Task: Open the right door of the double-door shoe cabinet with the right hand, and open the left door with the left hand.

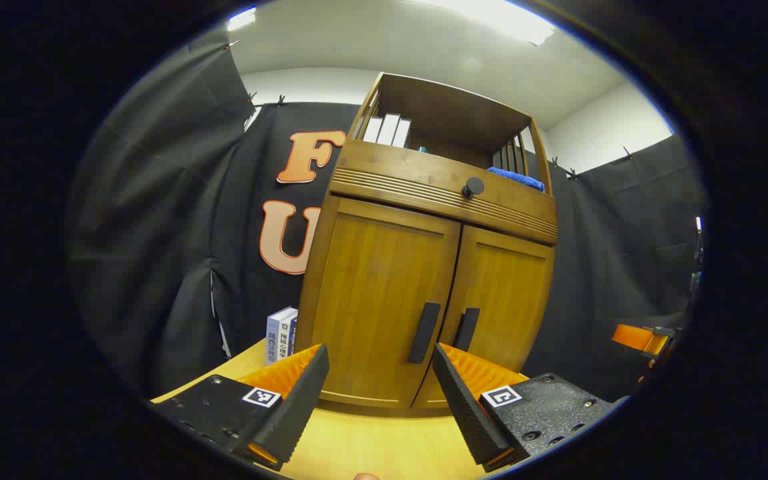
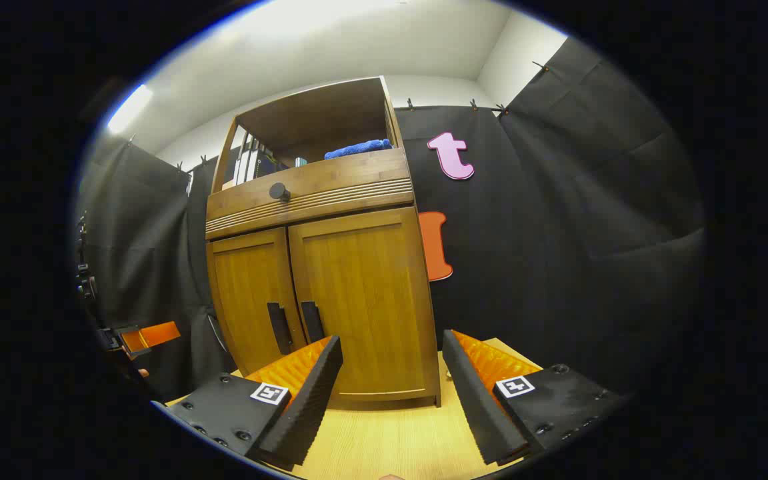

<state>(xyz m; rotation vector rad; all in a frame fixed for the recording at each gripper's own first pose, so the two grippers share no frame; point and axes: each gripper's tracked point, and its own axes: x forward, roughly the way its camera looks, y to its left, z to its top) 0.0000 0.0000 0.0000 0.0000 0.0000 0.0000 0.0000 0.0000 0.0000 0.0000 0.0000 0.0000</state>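
Wooden counter (image 1: 371,447) carrying shoe cabinet (image 1: 424,267) at 12 o'clock, both doors closed, right door handle (image 2: 312,321) and left door handle (image 1: 424,332) untouched, left tongs (image 1: 374,407) and right tongs (image 2: 391,407) spread, empty; both openings left.

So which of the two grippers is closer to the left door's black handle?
Probably the left. The left gripper faces the left door handle almost head-on, fingers open. The right gripper sits off toward the cabinet's right edge, fingers open, that handle off to its side.
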